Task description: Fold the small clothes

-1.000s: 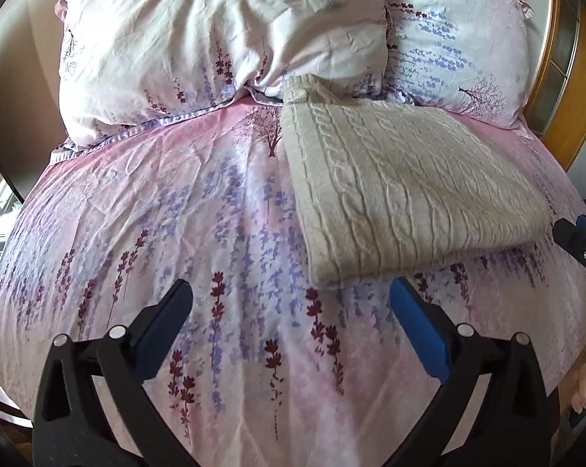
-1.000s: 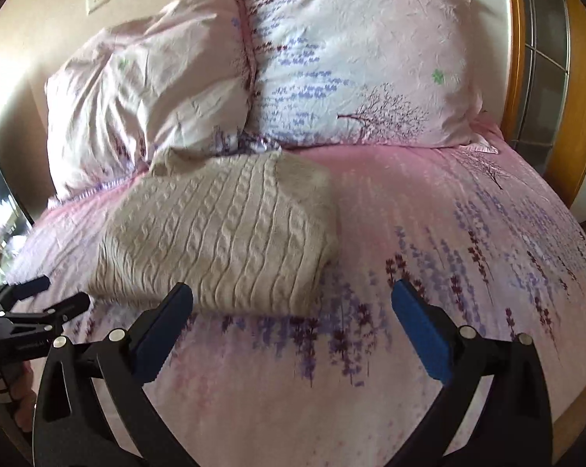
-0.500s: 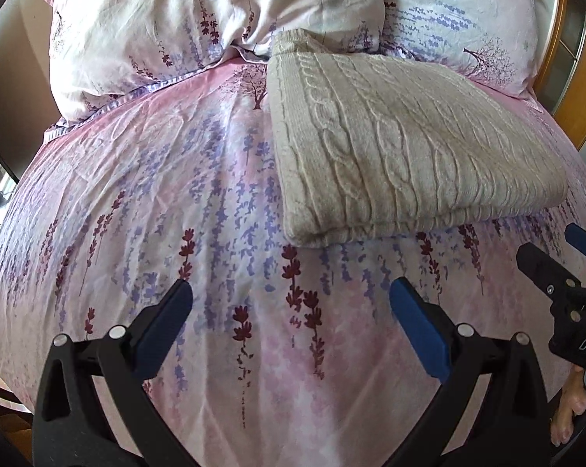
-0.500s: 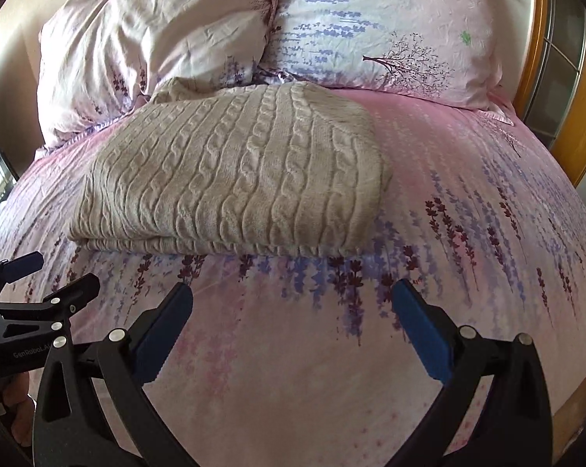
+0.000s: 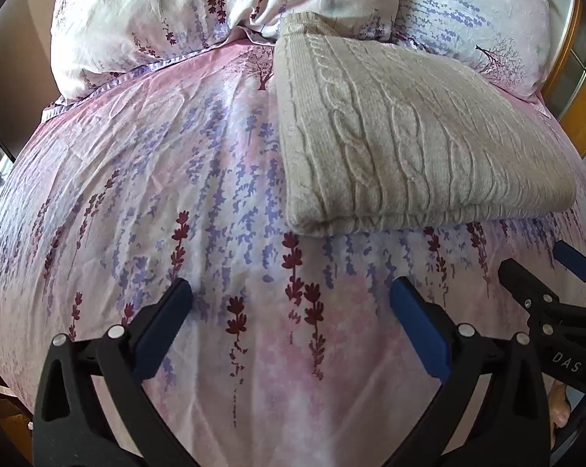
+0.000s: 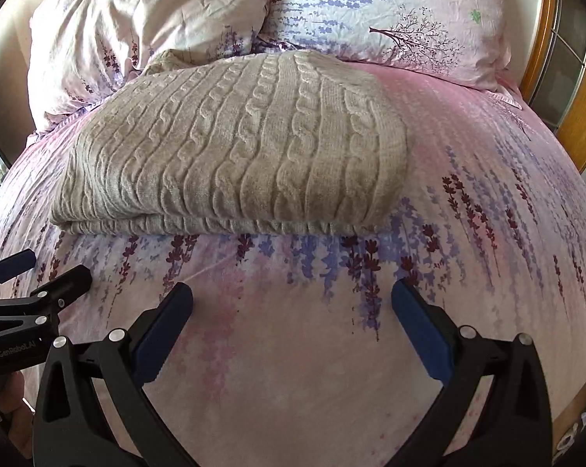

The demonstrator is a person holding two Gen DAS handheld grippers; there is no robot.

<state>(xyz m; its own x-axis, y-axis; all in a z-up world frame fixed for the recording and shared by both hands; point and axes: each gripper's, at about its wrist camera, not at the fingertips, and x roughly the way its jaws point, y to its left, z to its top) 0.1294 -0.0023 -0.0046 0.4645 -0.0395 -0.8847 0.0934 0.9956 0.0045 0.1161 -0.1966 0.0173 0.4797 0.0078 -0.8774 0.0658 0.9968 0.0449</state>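
Note:
A beige cable-knit sweater (image 5: 409, 140) lies folded flat on the pink floral bed sheet (image 5: 157, 194), its far end against the pillows. It also shows in the right wrist view (image 6: 234, 155), with its folded edge facing me. My left gripper (image 5: 291, 311) is open and empty, a short way in front of the sweater's near left corner. My right gripper (image 6: 291, 311) is open and empty, in front of the sweater's near edge. Each gripper shows at the edge of the other's view: the right one (image 5: 542, 272) and the left one (image 6: 40, 272).
Two floral pillows (image 6: 145, 15) (image 6: 390, 11) lean at the head of the bed behind the sweater. A wooden headboard frame (image 6: 573, 89) stands at the right. The sheet (image 6: 507, 194) stretches to the right of the sweater.
Both grippers have moved forward toward the sweater, which now looks larger and closer in both views. Both jaws stayed open.

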